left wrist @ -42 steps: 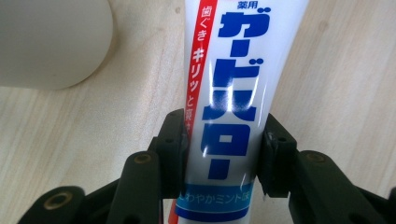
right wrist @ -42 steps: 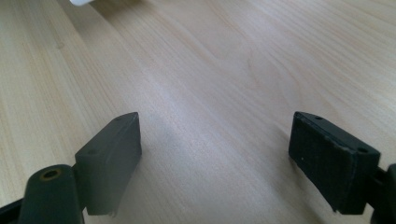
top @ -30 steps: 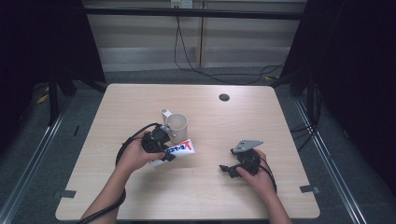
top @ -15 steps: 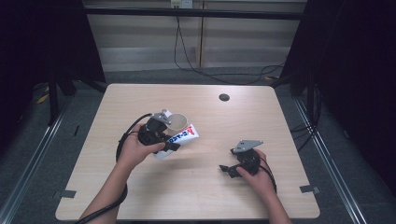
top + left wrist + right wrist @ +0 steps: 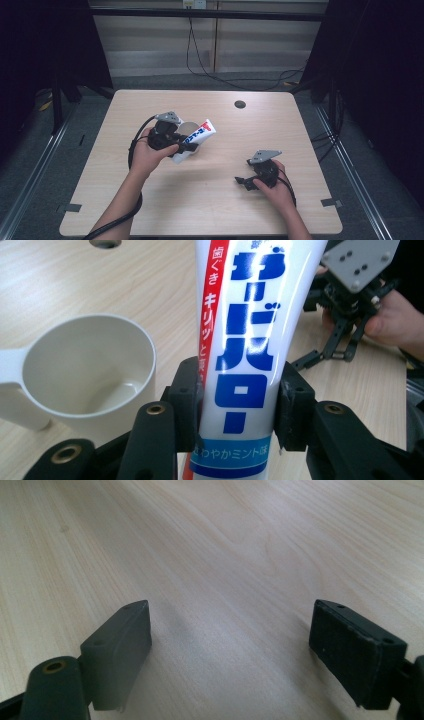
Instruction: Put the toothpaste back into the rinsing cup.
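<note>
A white toothpaste tube point(image 5: 201, 134) point(image 5: 250, 340) with blue lettering and a red stripe hangs above the table. My left gripper point(image 5: 182, 145) point(image 5: 237, 410) is shut on its lower body, both pads pressing its sides. The tube slants up and to the right in the high view. Under and beside it stands a white cup point(image 5: 186, 128) point(image 5: 85, 370) with a handle, empty inside and partly hidden by the hand and tube. At the table's right, my right gripper point(image 5: 242, 181) point(image 5: 245, 645) rests low, its jaws wide open over bare wood.
The light wooden table point(image 5: 210, 210) point(image 5: 225, 540) has a dark round hole point(image 5: 240, 104) near its far edge. Black cables trail from both grippers. Dark floor and metal rails surround the table.
The left hand has lifted the toothpaste tube off the table and carried it up over the cup. The right hand and its gripper have stayed where they were.
</note>
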A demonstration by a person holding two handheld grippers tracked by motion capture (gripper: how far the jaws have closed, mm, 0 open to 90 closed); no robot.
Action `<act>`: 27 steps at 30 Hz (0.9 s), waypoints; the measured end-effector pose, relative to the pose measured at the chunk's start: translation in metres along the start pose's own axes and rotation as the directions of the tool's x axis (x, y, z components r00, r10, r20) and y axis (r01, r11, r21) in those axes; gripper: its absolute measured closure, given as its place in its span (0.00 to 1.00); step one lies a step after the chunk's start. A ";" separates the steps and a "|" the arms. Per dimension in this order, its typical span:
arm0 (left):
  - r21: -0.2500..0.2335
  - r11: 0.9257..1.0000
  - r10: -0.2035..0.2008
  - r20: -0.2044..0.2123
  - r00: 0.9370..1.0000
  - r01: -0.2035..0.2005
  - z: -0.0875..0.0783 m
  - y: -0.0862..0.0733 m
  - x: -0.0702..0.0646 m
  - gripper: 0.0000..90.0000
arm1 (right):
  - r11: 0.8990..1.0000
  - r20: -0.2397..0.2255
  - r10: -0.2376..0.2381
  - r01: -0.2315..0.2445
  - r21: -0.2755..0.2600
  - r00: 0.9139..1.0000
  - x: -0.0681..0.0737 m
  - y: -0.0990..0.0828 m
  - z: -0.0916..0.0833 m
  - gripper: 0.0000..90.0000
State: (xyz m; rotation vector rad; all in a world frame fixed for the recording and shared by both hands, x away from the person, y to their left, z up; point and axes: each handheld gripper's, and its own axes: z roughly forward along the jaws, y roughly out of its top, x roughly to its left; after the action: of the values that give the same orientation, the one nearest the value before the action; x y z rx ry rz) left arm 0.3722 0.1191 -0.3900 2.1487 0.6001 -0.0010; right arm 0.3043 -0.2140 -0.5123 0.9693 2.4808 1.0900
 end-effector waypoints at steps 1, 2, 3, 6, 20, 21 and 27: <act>-0.001 1.000 0.004 0.002 1.000 -0.004 0.000 0.001 0.000 0.68 | 1.000 0.000 0.000 0.000 0.000 1.000 0.000 0.000 0.000 0.19; -0.013 1.000 -0.002 -0.002 1.000 0.002 -0.001 0.002 0.000 0.68 | 1.000 0.000 0.000 0.000 0.000 1.000 0.000 0.000 0.000 0.19; -0.023 1.000 0.000 -0.005 1.000 0.000 -0.001 0.004 0.000 0.68 | 1.000 0.000 -0.001 0.001 0.000 1.000 0.000 0.000 0.000 0.19; -0.043 0.999 0.002 -0.019 1.000 -0.003 -0.002 0.007 -0.001 0.68 | 1.000 0.000 -0.001 0.001 0.000 1.000 0.000 0.000 0.000 0.19; -0.146 0.989 -0.031 -0.066 0.997 0.021 -0.002 0.020 0.001 0.69 | 1.000 0.000 0.000 0.000 0.000 1.000 0.000 0.000 0.000 0.19; -0.146 0.989 -0.031 -0.066 0.997 0.021 -0.002 0.020 0.001 0.69 | 1.000 0.001 -0.002 0.002 0.000 1.000 0.000 0.000 0.000 0.19; -0.197 0.980 -0.052 -0.084 0.995 0.035 -0.002 0.024 0.002 0.69 | 1.000 0.000 -0.005 0.005 -0.003 1.000 0.000 0.000 0.000 0.19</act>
State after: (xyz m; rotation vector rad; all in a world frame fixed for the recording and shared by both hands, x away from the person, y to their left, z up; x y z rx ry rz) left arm 0.3841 0.1098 -0.3704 1.9525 0.6705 0.1251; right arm 0.3044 -0.2140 -0.5124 0.9625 2.4795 1.0913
